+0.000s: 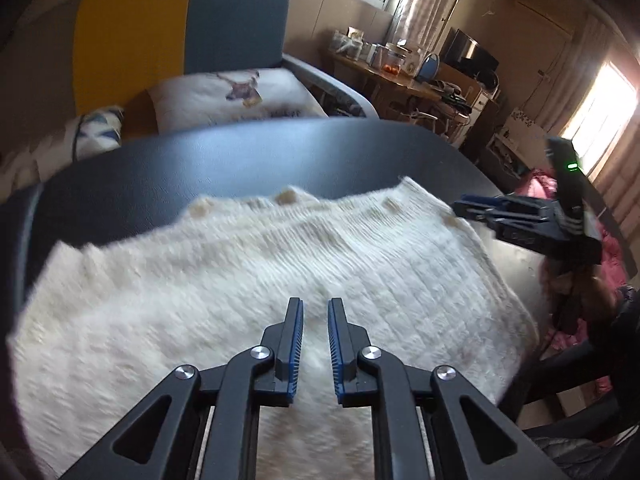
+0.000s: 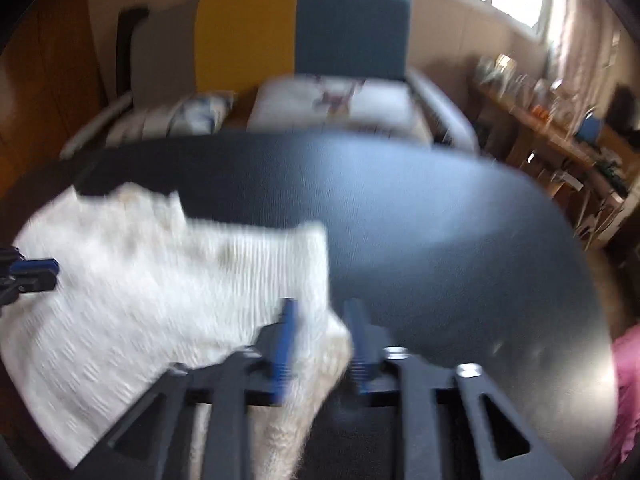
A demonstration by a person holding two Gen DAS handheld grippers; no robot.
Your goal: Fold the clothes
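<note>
A cream knit sweater [image 1: 248, 280] lies spread on the dark table [image 1: 248, 160]. My left gripper [image 1: 315, 308] hovers over its middle, jaws a narrow gap apart, and I see no cloth pinched between them. At the sweater's right edge is my right gripper [image 1: 472, 210]. The right wrist view is blurred: the right gripper [image 2: 320, 308] stands open over the sweater's [image 2: 160, 280] near right corner, and a fold of knit lies in the gap and runs down toward the camera. The left gripper [image 2: 36, 270] shows at the far left, over the cloth.
Bare table top [image 2: 460, 240] stretches to the right of the sweater. Behind the table stands a yellow and teal sofa [image 1: 180, 28] with cushions [image 1: 240, 92]. A pink garment [image 1: 536, 188] lies off the table's right side. A cluttered desk [image 1: 404, 72] fills the back right.
</note>
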